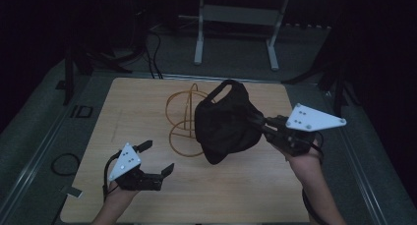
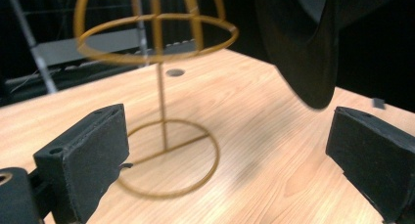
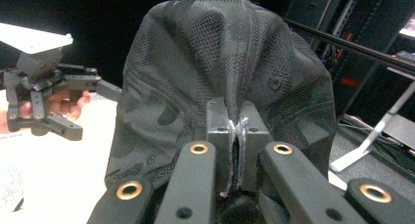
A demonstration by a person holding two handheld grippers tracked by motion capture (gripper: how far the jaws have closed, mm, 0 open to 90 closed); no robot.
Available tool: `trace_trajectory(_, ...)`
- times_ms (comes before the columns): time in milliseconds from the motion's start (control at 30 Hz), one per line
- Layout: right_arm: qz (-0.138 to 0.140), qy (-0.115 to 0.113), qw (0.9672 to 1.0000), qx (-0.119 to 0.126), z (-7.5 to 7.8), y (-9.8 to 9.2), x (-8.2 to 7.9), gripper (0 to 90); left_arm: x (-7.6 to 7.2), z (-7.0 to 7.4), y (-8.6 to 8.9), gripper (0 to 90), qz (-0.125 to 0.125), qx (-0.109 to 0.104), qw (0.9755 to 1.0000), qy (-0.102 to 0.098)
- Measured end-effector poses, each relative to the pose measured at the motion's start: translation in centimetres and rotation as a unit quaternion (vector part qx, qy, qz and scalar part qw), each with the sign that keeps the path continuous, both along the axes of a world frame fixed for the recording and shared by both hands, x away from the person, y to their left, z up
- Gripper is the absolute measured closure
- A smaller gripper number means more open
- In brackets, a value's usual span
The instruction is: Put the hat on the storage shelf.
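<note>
The black cap hid the right side of the gold wire stand in the high view, so whether the two touched could not be told. In the left gripper view the stand's dome was cut off by the top edge and blurred, as was the cap above it. Beside the cap, the right tool had its pinched fold buried between its jaws.

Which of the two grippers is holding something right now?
The right gripper: its fingers are pinched shut on the black cap, held up by the gold wire stand. The left gripper is open.
</note>
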State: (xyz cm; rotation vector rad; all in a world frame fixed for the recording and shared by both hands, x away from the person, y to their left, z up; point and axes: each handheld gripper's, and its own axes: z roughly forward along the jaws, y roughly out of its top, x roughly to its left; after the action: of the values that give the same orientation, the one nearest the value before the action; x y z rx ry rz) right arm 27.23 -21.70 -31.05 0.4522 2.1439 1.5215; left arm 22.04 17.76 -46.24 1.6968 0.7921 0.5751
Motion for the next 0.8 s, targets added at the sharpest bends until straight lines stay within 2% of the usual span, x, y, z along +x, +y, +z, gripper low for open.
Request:
trace_trajectory(167, 0.002, 0.005, 0.9998, -0.020, 1.0, 2.1, 2.0, 86.9, -0.3, -1.4, 1.6, 2.9, 0.026, -0.007, 0.9996, 0.005)
trace_trajectory(333, -0.003, 0.016, 0.9992, -0.036, 1.6, 4.3, 4.2, 86.8, -0.7, -2.7, 2.3, 2.9, 0.043, 0.009, 0.9990, 0.009)
trace_trajectory(400, -0.005, 0.023, 0.9989, -0.041, 1.7, 5.1, 5.1, 86.7, -0.8, -3.2, 2.6, 2.9, 0.052, 0.008, 0.9986, 0.008)
trace_trajectory(533, -0.006, 0.036, 0.9982, -0.048, 1.5, 6.3, 6.2, 86.6, -1.1, -4.2, 3.0, 2.9, 0.067, 0.009, 0.9977, 0.013)
trace_trajectory(567, -0.008, 0.051, 0.9974, -0.051, 1.2, 7.3, 7.0, 86.5, -1.1, -4.6, 3.1, 2.9, 0.067, 0.008, 0.9975, 0.018)
trace_trajectory(600, -0.010, 0.055, 0.9970, -0.053, 1.0, 7.6, 7.2, 86.5, -1.1, -4.9, 3.1, 2.9, 0.068, 0.009, 0.9974, 0.021)
trace_trajectory(800, -0.015, 0.073, 0.9952, -0.064, 0.1, 9.1, 8.4, 86.4, -1.1, -5.6, 3.3, 2.9, 0.071, 0.003, 0.9971, 0.025)
